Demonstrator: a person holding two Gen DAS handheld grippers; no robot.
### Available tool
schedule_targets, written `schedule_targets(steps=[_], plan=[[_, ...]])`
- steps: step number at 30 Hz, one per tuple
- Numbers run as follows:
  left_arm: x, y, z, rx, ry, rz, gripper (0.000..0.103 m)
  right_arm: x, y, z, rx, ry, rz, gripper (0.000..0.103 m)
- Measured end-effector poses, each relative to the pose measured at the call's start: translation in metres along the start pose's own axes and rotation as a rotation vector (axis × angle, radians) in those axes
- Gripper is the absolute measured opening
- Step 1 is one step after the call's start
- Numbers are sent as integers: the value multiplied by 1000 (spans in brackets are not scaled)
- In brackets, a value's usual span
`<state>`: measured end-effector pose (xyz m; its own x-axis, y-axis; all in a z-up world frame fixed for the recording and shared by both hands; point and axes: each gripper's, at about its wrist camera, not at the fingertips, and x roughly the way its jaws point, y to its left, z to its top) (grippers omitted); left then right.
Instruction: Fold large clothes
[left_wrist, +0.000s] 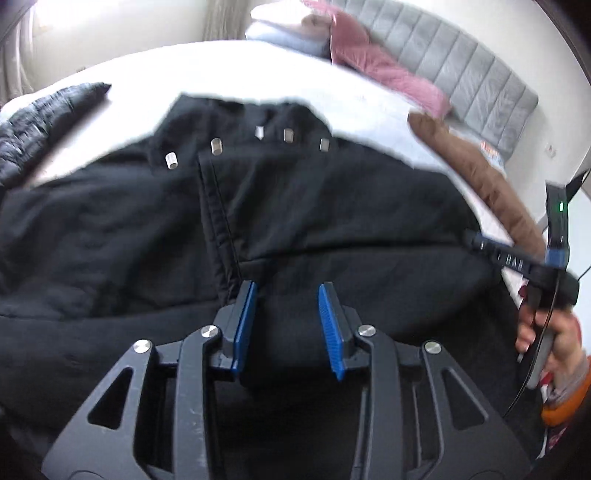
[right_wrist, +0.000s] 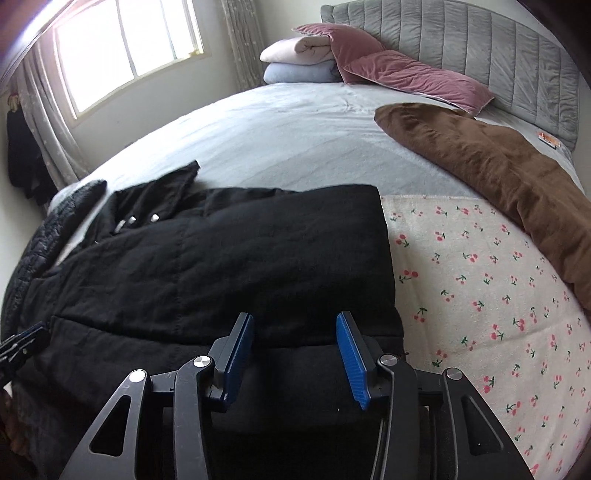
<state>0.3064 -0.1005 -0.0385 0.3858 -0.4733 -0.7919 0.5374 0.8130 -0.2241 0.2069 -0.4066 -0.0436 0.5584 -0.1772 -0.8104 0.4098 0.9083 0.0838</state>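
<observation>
A large black padded coat (left_wrist: 147, 236) lies spread on the bed, collar with silver snaps (left_wrist: 216, 146) at the far end and one side folded over the middle. My left gripper (left_wrist: 288, 291) is open just above the coat's near part, nothing between its blue pads. In the right wrist view the coat (right_wrist: 229, 266) shows with a straight folded right edge. My right gripper (right_wrist: 295, 321) is open over the coat's near hem, empty. The right gripper also shows in the left wrist view (left_wrist: 476, 240), held by a hand at the coat's right edge.
The bed has a pale sheet (right_wrist: 295, 125) and a cherry-print cloth (right_wrist: 480, 280) right of the coat. A brown blanket (right_wrist: 498, 173), pink pillow (right_wrist: 413, 77), folded blankets (right_wrist: 299, 59) and grey headboard (right_wrist: 480, 44) lie beyond. A dark quilted jacket (right_wrist: 40, 243) lies left.
</observation>
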Motion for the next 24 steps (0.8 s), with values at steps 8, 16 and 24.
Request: schedule_targets(steps=[8, 16, 24], plan=[[-31, -10, -5, 33, 19, 38, 82, -26, 17, 1, -133, 48, -10, 44], [-135, -5, -37, 51, 37, 46, 89, -154, -16, -21, -118, 31, 193, 74], [-223, 26, -101, 47, 77, 13, 89, -249, -48, -93, -181, 35, 284, 81]])
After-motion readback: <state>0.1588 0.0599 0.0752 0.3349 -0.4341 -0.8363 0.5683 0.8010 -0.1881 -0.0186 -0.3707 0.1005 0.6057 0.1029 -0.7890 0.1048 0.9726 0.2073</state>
